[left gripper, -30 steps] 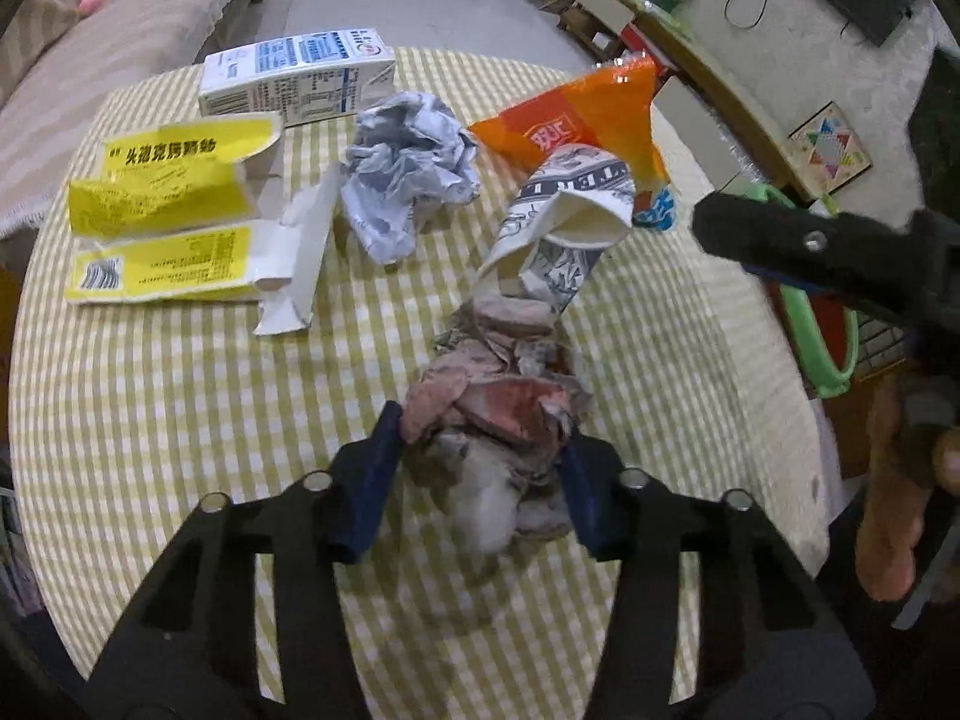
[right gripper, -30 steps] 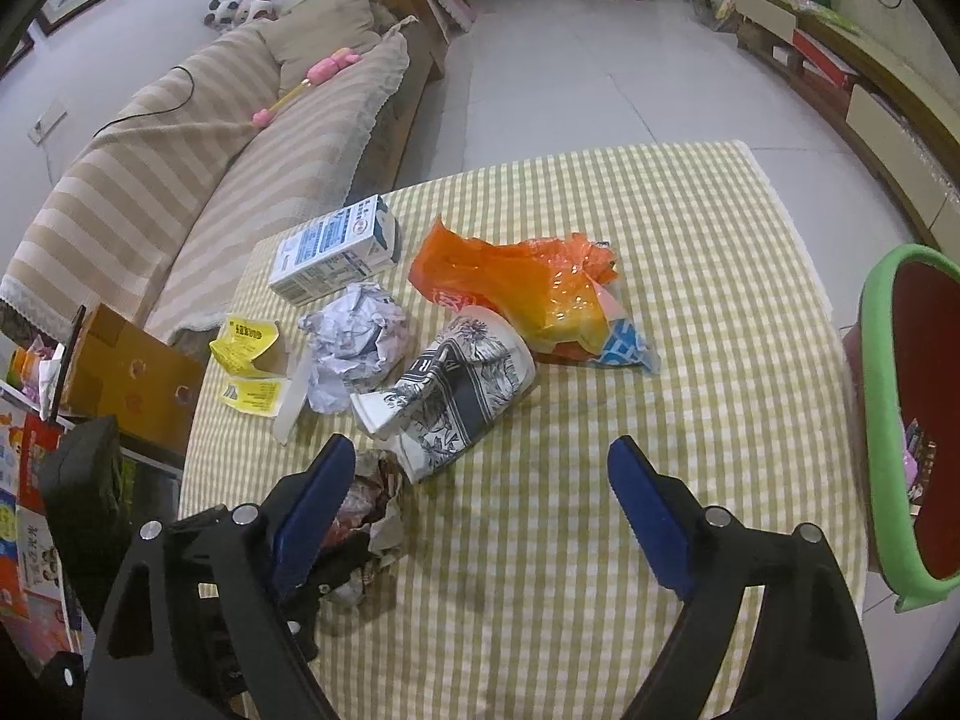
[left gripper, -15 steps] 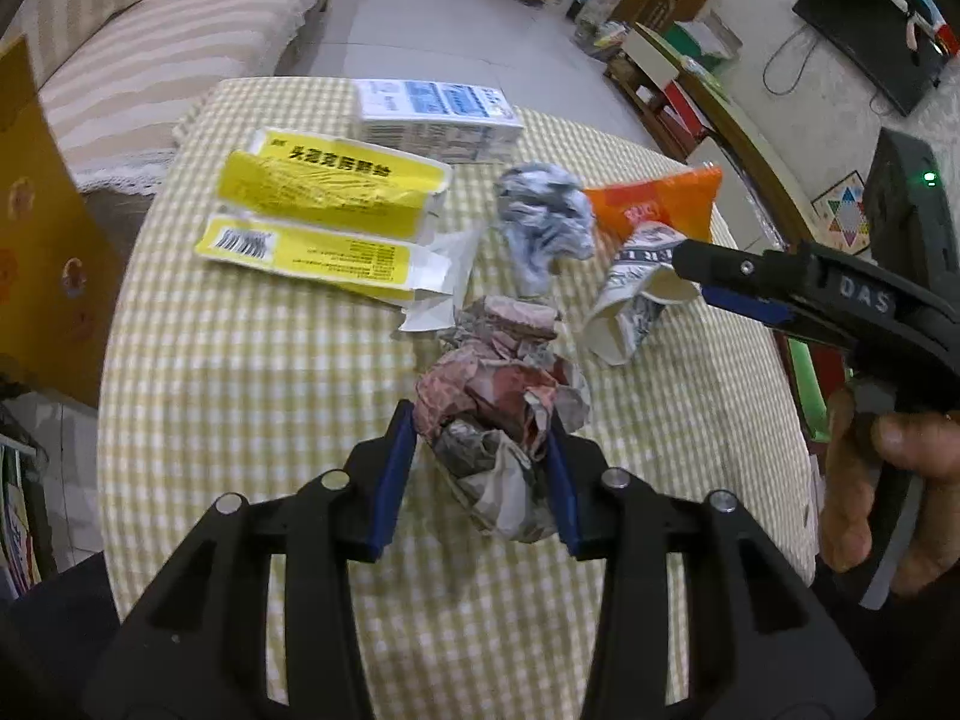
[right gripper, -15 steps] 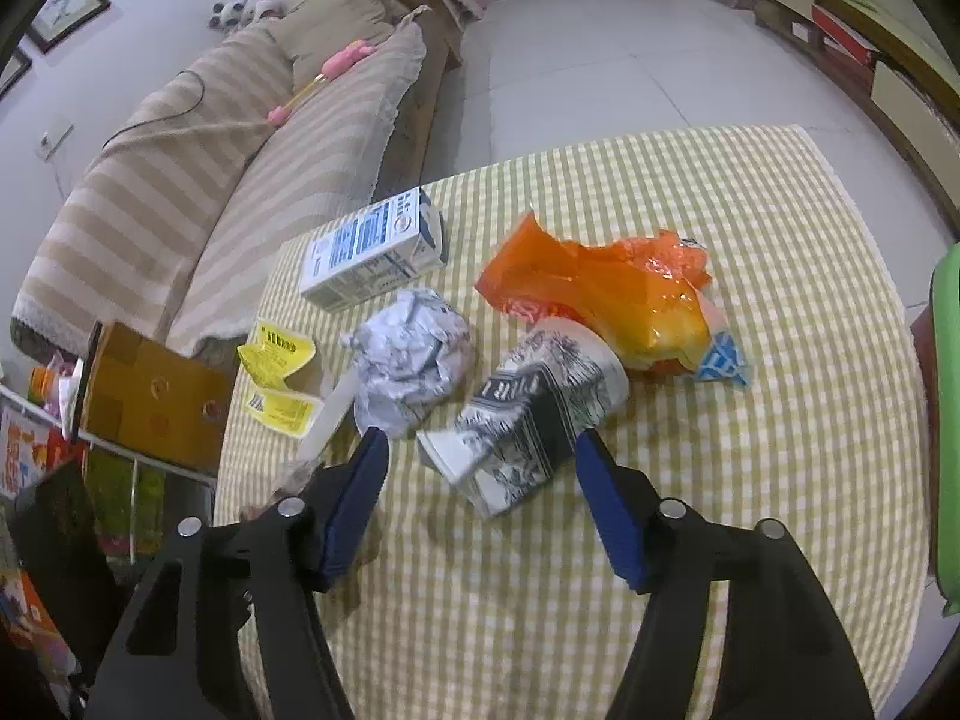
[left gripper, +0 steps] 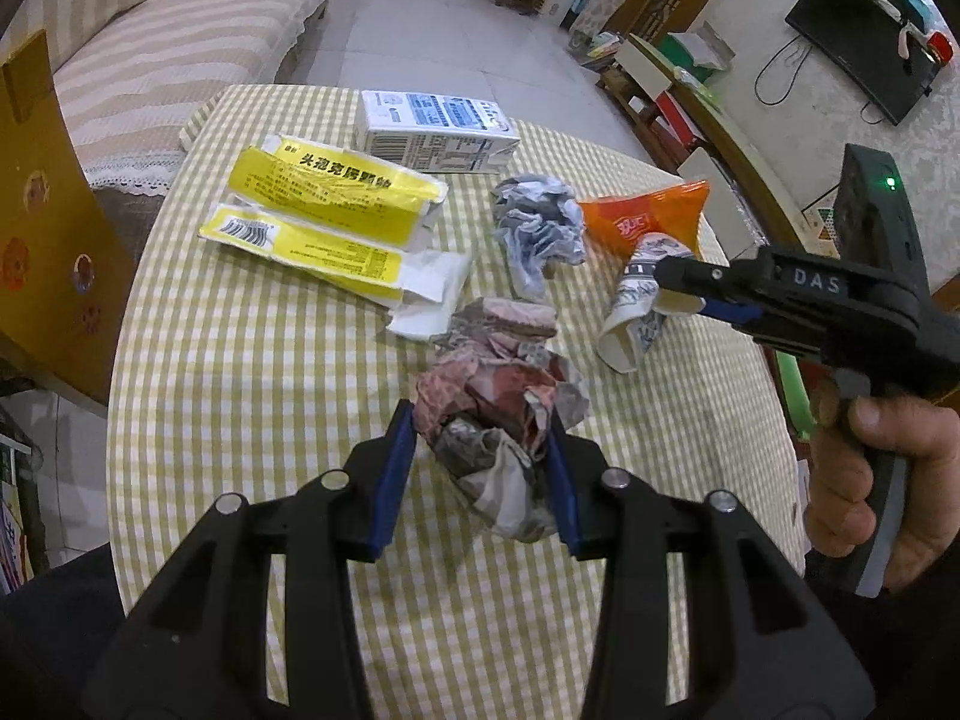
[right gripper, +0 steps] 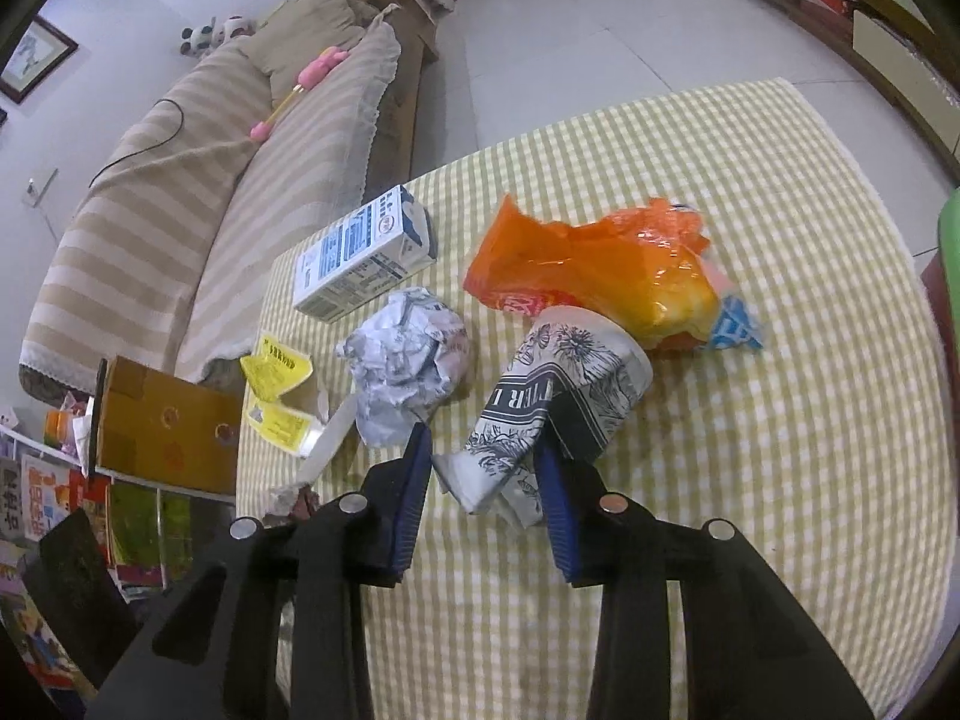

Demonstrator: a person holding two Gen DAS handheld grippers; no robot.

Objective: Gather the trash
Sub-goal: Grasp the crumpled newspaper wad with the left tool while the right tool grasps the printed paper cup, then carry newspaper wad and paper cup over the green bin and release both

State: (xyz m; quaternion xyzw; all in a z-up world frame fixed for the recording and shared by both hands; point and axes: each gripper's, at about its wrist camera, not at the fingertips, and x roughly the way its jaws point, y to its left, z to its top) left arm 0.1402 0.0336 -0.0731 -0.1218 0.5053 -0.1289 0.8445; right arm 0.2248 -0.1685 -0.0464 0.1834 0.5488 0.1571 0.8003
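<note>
Striped sofa, cardboard box, wall TV.

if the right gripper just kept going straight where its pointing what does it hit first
The crushed paper cup: its squashed end already sits between the right gripper fingers. Beyond it lies the orange snack bag, though depth is hard to judge through the fisheye.

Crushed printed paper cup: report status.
Right gripper shut on crushed printed paper cup. Left gripper shut on reddish crumpled paper wad. Nothing blocking.
</note>
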